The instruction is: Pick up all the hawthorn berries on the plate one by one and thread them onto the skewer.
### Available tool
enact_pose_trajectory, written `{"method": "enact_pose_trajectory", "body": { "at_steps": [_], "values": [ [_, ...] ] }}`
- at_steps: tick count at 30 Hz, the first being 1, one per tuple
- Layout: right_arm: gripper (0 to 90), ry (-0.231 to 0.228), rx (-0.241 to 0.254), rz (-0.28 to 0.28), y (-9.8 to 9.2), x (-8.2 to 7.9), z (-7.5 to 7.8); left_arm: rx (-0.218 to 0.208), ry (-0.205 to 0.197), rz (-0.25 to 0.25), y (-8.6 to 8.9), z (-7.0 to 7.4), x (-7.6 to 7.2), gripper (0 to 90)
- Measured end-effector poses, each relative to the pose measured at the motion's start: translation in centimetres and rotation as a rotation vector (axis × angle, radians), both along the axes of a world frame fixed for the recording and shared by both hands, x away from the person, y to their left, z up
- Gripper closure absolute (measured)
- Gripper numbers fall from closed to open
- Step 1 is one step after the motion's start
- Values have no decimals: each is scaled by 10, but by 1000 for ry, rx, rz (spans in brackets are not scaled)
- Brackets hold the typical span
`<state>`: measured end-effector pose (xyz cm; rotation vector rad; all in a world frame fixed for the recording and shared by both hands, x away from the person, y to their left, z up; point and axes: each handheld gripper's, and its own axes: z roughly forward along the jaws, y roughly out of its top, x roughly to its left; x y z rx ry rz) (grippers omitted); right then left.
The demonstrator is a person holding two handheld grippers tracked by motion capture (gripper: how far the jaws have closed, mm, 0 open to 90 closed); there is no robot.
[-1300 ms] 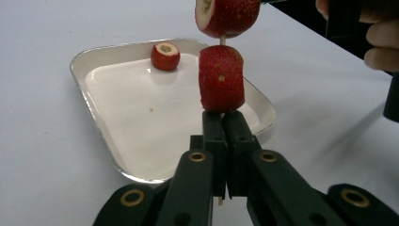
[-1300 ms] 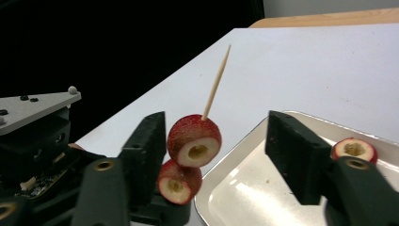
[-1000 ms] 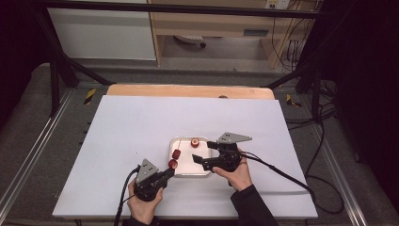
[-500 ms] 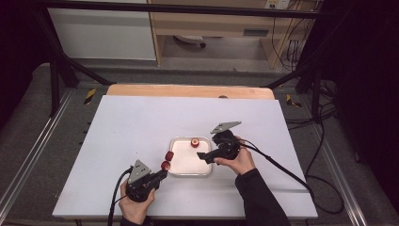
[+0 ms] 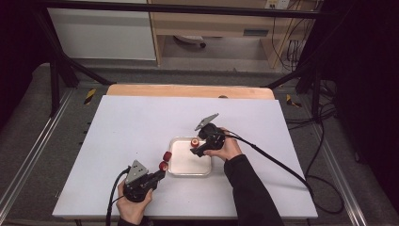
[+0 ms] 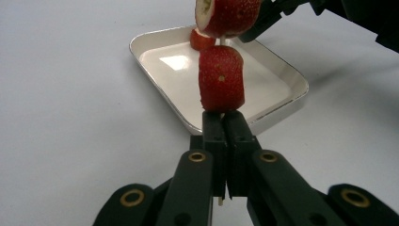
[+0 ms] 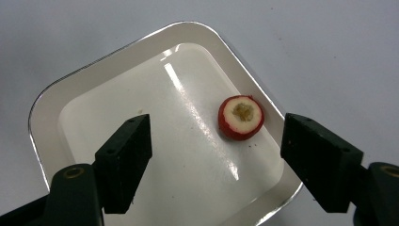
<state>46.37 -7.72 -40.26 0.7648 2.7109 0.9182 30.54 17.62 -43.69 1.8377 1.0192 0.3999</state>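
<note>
My left gripper (image 5: 158,173) (image 6: 221,120) is shut on a thin skewer that carries two red strawberry pieces (image 5: 165,160) (image 6: 221,77), held just off the left rim of the white tray (image 5: 188,173) (image 6: 155,40). A third cut strawberry piece (image 5: 194,142) (image 7: 241,117) lies in the tray's far corner, pale cut face up. My right gripper (image 5: 195,149) (image 7: 216,131) hovers over the tray with its jaws open. They have just been closing a little. The piece lies below the gap, nearer the right jaw, and nothing is pressed between the pads.
The tray sits near the middle of a white tabletop (image 5: 141,122) with a wooden strip (image 5: 188,90) along its far edge. Black cables (image 5: 277,162) trail from both grippers. A metal frame and dark floor surround the table.
My right gripper has moved from the tray's right side toward its far corner, over the loose strawberry piece. The left gripper with the skewer has stayed about where it was.
</note>
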Motion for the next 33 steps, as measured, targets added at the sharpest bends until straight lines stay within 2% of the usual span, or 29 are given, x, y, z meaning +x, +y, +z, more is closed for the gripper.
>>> {"method": "enact_pose_trajectory", "body": {
  "at_steps": [2,5,9,12,16,33],
  "values": [
    [284,-2,-24,23,3,4,-1,3,-1,-3,0,0,0,886],
    [314,9,-33,38,6,9,-5,-2,3,-9,-1,-1,0,887],
    [364,7,-81,41,9,17,-10,-2,4,-13,-1,-1,1,887],
    [404,32,-80,41,10,21,-14,-1,4,-14,-2,-2,1,887],
    [438,38,-102,47,11,25,-18,5,4,-10,0,-2,1,887],
    [568,96,-92,70,13,39,-22,7,9,-20,-1,-3,2,887]
  ]
}}
